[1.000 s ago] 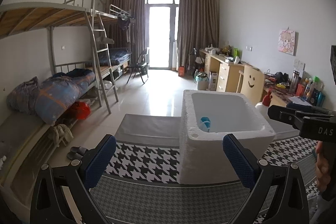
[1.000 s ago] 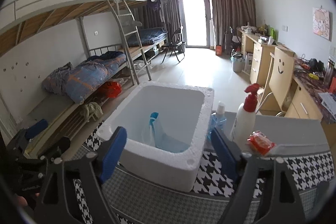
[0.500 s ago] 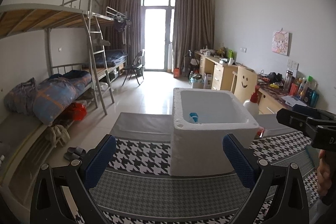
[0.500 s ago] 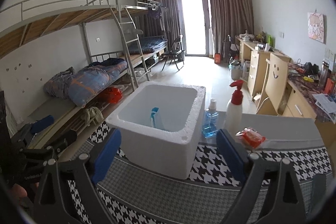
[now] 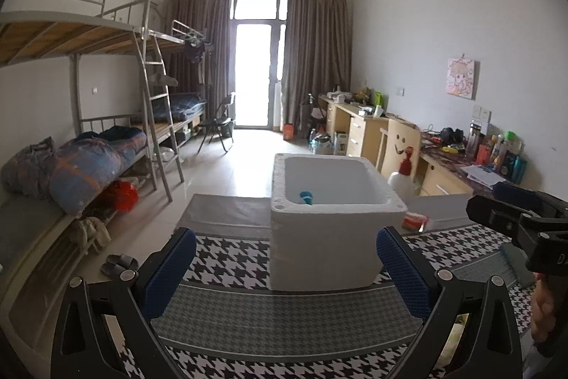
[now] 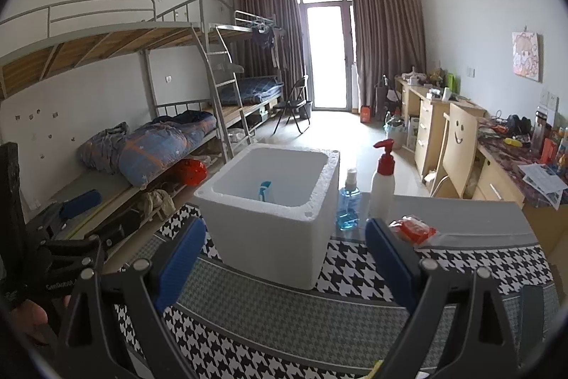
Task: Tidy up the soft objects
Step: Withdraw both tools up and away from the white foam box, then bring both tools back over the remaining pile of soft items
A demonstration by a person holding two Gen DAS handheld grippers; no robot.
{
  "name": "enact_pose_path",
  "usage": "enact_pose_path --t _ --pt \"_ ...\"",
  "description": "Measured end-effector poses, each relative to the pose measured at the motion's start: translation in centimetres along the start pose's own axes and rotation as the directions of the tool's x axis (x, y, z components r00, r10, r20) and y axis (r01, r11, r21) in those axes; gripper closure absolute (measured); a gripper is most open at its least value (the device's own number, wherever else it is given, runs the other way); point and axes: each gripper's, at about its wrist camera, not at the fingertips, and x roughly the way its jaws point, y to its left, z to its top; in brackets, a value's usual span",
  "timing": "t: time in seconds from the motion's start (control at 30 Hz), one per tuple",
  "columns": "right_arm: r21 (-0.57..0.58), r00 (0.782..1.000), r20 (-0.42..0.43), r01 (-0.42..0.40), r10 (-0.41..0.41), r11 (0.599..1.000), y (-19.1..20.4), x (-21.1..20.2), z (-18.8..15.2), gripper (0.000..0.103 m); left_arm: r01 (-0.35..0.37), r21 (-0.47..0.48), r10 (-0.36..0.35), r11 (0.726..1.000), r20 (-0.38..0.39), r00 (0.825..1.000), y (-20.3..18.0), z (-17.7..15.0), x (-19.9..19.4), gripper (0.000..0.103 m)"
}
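A white foam box [image 5: 330, 237] [image 6: 273, 219] stands on the houndstooth-patterned table cover [image 5: 248, 322] [image 6: 284, 315]. Inside it a soft pouch with a blue cap [image 5: 306, 198] [image 6: 264, 190] leans upright. A red soft packet [image 6: 411, 229] [image 5: 413, 222] lies right of the box, beside a white pump bottle with a red head [image 6: 382, 182] [image 5: 401, 178] and a blue spray bottle [image 6: 348, 201]. My left gripper [image 5: 284, 276] is open, short of the box, nothing between its blue pads. My right gripper [image 6: 284, 261] is open and empty too, just before the box.
Bunk beds with bundled bedding [image 5: 85, 166] line the left wall. Desks and a smiley-face chair [image 6: 458, 144] run along the right wall. A person's hand shows at the edge of each view. Slippers [image 5: 119, 263] lie on the floor.
Both grippers have drawn back from the foam box, which looks smaller and farther. The right jaws spread slightly wider early on. The red packet and bottles come into fuller view.
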Motion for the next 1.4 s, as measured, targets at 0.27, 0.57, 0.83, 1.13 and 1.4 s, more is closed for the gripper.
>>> enact_pose_path --t 0.27,0.57,0.83,1.13,1.4 --pt "-0.012 0.999 0.029 0.015 -0.015 1.0 -0.2 -1.7 -0.9 0.009 0.025 0.027 -0.026 0.999 0.032 0.999 -0.9 -1.0 -1.4 0.001" --pt "0.006 0.998 0.046 0.029 -0.029 1.0 -0.9 -2.9 -2.0 0.009 0.058 0.045 -0.06 0.997 0.054 0.997 -1.7 -1.5 -2.6 0.001" --pt "0.009 0.995 0.072 0.062 -0.063 0.998 -1.4 -4.3 -3.2 0.009 0.09 0.051 -0.093 0.995 0.057 0.994 -2.6 -2.1 -3.0 0.001" --pt "0.018 0.99 0.093 0.105 -0.106 0.994 -2.1 -5.7 -4.7 0.009 0.158 0.076 -0.163 0.984 0.055 0.985 -4.7 -3.4 -3.6 0.001" --pt "0.045 0.983 0.101 0.151 -0.154 0.988 -3.4 -7.2 -6.1 0.009 0.23 0.094 -0.235 0.969 0.038 0.971 -6.8 -4.2 -3.6 0.001"
